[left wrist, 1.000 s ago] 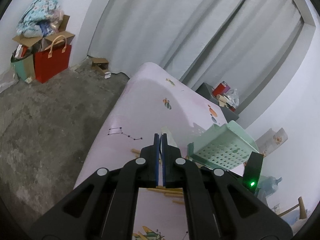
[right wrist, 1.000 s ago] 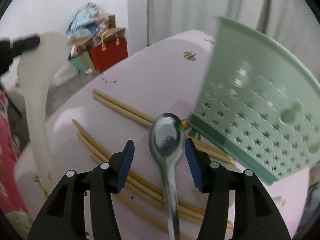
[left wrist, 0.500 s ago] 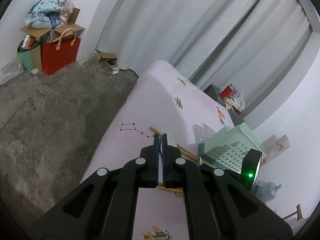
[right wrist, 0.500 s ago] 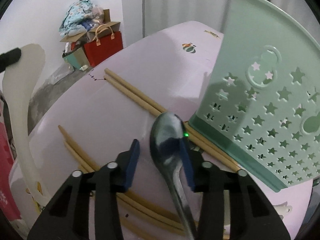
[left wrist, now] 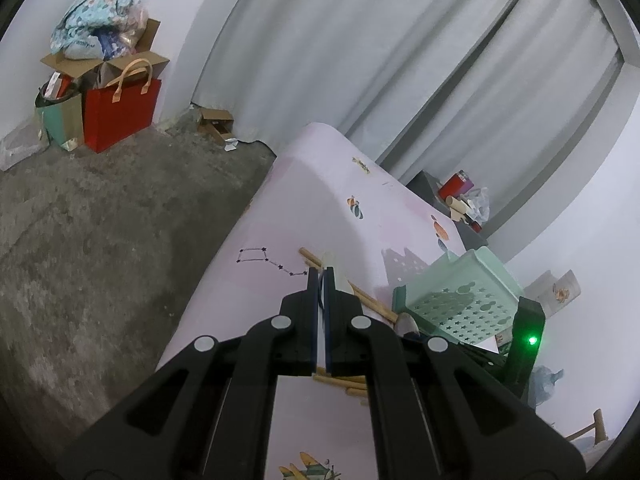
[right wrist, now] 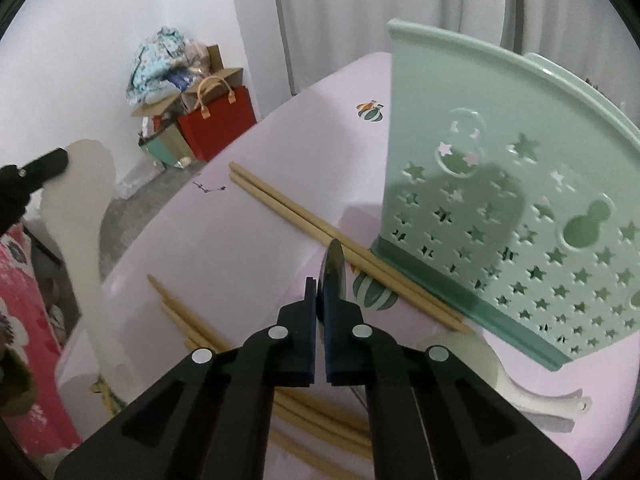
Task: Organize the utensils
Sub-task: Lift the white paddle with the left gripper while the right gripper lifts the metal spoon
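My right gripper (right wrist: 319, 285) is shut on a metal spoon (right wrist: 334, 266), which stands on edge between the pads just above the pink table (right wrist: 280, 140). A mint-green perforated basket (right wrist: 520, 220) stands close by on the right. My left gripper (left wrist: 320, 276) is shut on a white rice paddle (left wrist: 334, 266). In the right wrist view that paddle (right wrist: 80, 208) hangs at the left. A pair of wooden chopsticks (right wrist: 300, 216) lies ahead of the spoon, running under the basket's edge. Several more chopsticks (right wrist: 192, 320) lie nearer me.
A second white paddle (right wrist: 520, 396) lies on the table beside the basket's near corner. Beyond the table's left edge is bare concrete floor (left wrist: 100, 240) with a red bag (left wrist: 120, 116) and boxes against the wall. Grey curtains (left wrist: 360, 60) hang behind.
The right jaws have closed on the spoon, which has turned from bowl-up onto its edge and lifted slightly. The left gripper stays shut on the paddle and has barely moved.
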